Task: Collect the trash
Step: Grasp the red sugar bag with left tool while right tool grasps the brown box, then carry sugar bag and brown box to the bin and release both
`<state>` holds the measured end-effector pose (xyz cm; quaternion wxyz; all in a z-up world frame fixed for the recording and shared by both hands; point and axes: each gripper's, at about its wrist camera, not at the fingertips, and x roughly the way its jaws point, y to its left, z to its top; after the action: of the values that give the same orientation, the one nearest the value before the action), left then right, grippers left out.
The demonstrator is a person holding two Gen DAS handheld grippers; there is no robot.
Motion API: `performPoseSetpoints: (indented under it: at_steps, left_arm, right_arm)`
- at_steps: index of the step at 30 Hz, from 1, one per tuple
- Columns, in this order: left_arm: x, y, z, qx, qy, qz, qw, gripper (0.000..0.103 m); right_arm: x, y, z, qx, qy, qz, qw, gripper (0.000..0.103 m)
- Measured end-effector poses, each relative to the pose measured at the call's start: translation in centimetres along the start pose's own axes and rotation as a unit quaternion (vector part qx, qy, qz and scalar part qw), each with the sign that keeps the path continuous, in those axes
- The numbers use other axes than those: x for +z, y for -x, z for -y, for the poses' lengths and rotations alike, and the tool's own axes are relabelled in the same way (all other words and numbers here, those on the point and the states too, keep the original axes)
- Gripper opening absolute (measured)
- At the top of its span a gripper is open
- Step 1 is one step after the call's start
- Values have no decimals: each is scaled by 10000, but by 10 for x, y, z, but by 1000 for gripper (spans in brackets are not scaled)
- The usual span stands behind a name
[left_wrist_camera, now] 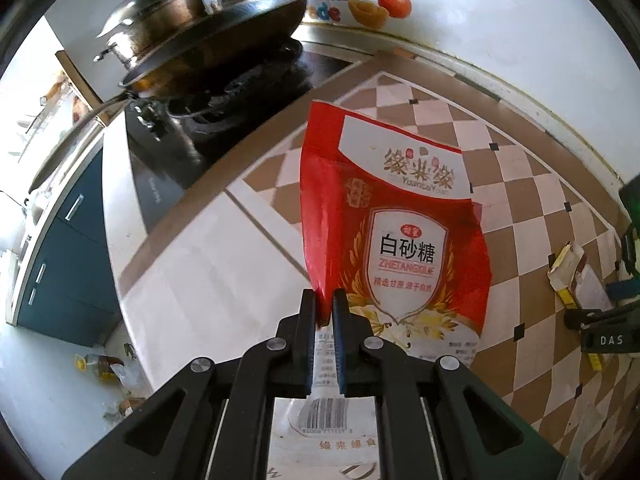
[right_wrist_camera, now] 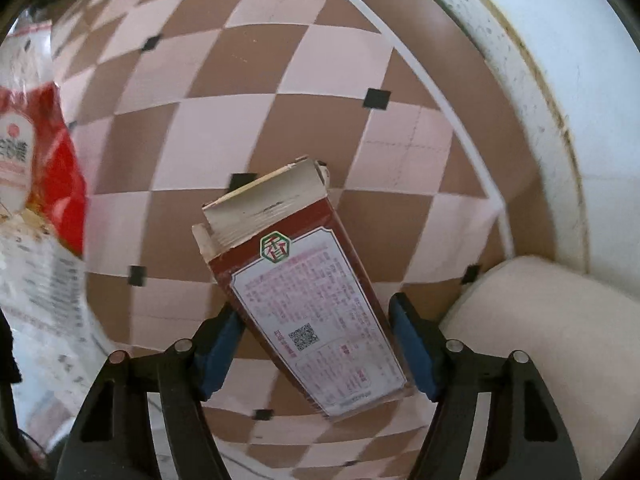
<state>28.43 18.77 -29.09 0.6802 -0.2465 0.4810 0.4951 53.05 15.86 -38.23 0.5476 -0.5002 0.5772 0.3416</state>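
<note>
A red and white sugar bag (left_wrist_camera: 400, 216) stands up over the checkered counter (left_wrist_camera: 520, 184), and my left gripper (left_wrist_camera: 324, 300) is shut on its lower edge. The same bag (right_wrist_camera: 44, 160) shows at the left rim of the right wrist view. A dark red carton (right_wrist_camera: 316, 316) with a torn-open top and a white printed label lies flat on the counter (right_wrist_camera: 208, 128). My right gripper (right_wrist_camera: 314, 308) points down over it, open, with one blue pad on either side of the carton and a gap at the right pad. In the left wrist view the carton (left_wrist_camera: 570, 270) lies at the far right.
A wok (left_wrist_camera: 216, 56) with a steel lid sits on the black gas stove (left_wrist_camera: 224, 108) at the back left. Ornaments and an orange (left_wrist_camera: 394, 2) line the white wall. A cream rounded object (right_wrist_camera: 540, 340) sits right of the carton. Bottles (left_wrist_camera: 100, 364) stand on the floor below the counter.
</note>
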Motion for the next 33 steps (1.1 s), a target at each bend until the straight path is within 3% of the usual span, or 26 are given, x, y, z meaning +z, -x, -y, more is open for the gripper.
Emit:
performPoseSetpoints:
  at_steps: [8, 16, 25, 33]
  left_arm:
    - [-8, 42, -50, 6, 84, 362, 9993, 5]
    - [-38, 103, -145, 166, 367, 831, 9957, 5]
    - [-115, 141, -279, 449, 897, 864, 9912, 5]
    - [-210, 110, -402, 698, 1533, 168, 9856, 5]
  right_arm:
    - [-41, 26, -7, 562, -843, 855, 9912, 68]
    - [-95, 64, -55, 1211, -1288, 1529, 9723, 67]
    - [-160, 105, -206, 1765, -1058, 1920, 9596, 66]
    - [-199, 106, -365, 2020, -177, 1744, 9636, 65]
